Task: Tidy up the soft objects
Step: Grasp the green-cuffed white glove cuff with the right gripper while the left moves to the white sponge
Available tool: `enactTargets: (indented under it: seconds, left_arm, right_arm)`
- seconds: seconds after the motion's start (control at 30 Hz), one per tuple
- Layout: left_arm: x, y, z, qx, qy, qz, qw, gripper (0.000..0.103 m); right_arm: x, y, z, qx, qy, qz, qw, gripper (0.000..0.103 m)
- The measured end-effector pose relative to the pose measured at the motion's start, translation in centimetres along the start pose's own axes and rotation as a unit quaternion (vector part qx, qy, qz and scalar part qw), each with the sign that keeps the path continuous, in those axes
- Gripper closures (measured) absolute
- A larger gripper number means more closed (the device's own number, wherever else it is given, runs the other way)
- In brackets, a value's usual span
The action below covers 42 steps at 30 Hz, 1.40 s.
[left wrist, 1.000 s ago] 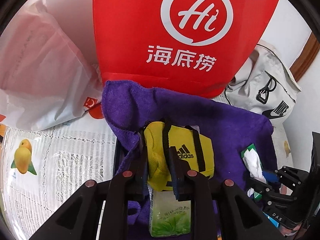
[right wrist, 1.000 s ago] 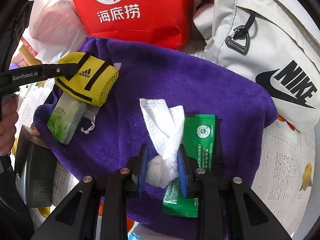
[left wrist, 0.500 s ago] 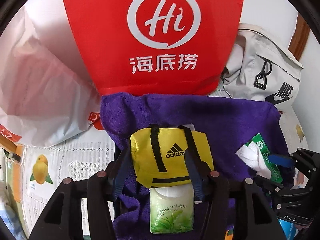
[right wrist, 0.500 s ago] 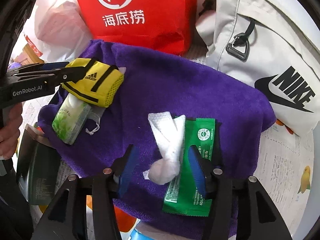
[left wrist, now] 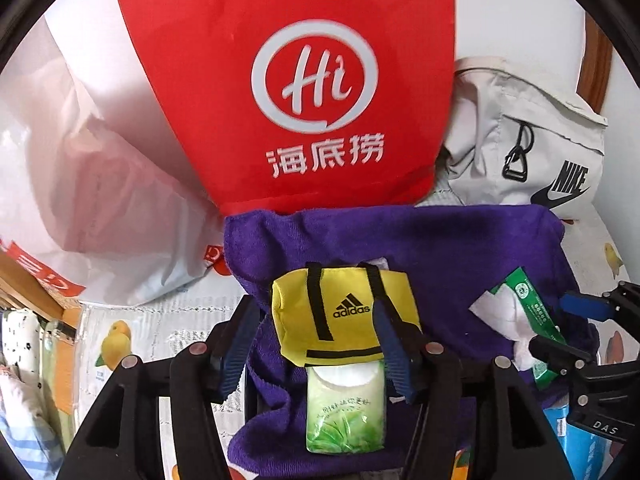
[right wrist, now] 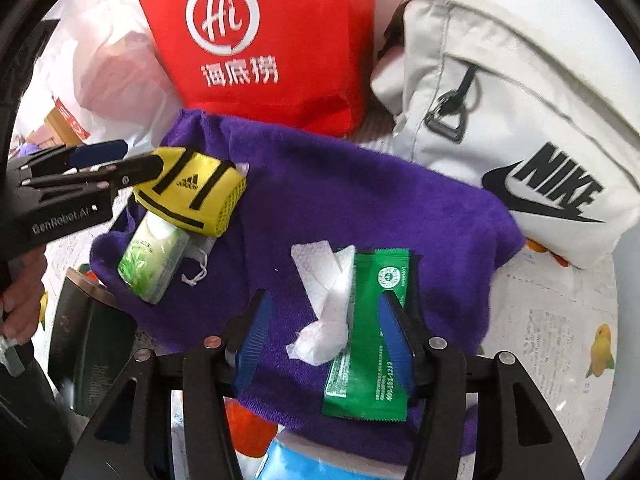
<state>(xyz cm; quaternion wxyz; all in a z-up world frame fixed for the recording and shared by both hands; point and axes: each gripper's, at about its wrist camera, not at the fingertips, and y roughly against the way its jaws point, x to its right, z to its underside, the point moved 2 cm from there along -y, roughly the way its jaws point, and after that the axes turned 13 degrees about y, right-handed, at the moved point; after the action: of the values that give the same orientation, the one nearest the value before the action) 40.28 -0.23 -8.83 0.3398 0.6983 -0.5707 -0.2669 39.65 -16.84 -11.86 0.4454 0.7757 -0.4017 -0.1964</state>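
a bench covered in a white cloth printed with fruit carries a purple towel spread across its middle. at the bench's back edge stand a red bag, a white plastic bag to its left and a grey nike bag at the back right corner.

on the towel's left part lies a yellow pouch, and a green tissue pack pokes out from under its near end, touching it. the left gripper is spread wide, one finger on either side of the pouch, not pressing it as far as the left wrist view shows.

on the towel's right part, near its front edge, a crumpled white tissue lies partly over a green sachet. the right gripper is released, its blue-padded fingers standing well apart with the tissue and sachet between them; the right finger overlaps the sachet's edge, and whether it touches is unclear.

a dark box sits off the towel's left front corner, and something blue shows at the bench's front edge.
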Motion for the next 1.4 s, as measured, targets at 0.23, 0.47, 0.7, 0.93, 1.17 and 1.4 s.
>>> enactTargets:
  seconds: [0.23,0.47,0.7,0.93,1.17,1.4]
  left_arm:
    - [1.1,4.3,1.0,0.020,-0.013,0.001,0.9997,0.046]
    - [0.7,9.2,3.5,0.010,-0.012,0.049,0.9987,0.046]
    - [-1.9,12.9,7.5,-0.015,0.016,0.088,0.9959,0.046]
    - [-5.2,14.8,12.4,-0.036,0.053,0.090,0.9938,0.046]
    - [-7.0,15.2,17.9,-0.056,0.085,0.102,0.9896,0.046]
    - [-8.0,15.1,22.5,-0.071,0.091,0.100,0.9883,0.046]
  right_arm:
    - [-0.2,4.6,2.3,0.016,-0.027,0.030,0.999,0.048]
    - [-1.8,9.6,7.4,0.045,-0.072,0.025,0.996,0.047]
    - [-4.9,13.1,12.0,0.069,-0.101,0.004,0.993,0.047]
    - [-8.7,15.1,17.2,0.079,-0.094,-0.013,0.992,0.041]
    - [-11.8,12.9,21.7,0.050,-0.086,-0.039,0.994,0.041]
    - [-15.1,8.7,22.0,0.028,-0.069,-0.050,0.996,0.033]
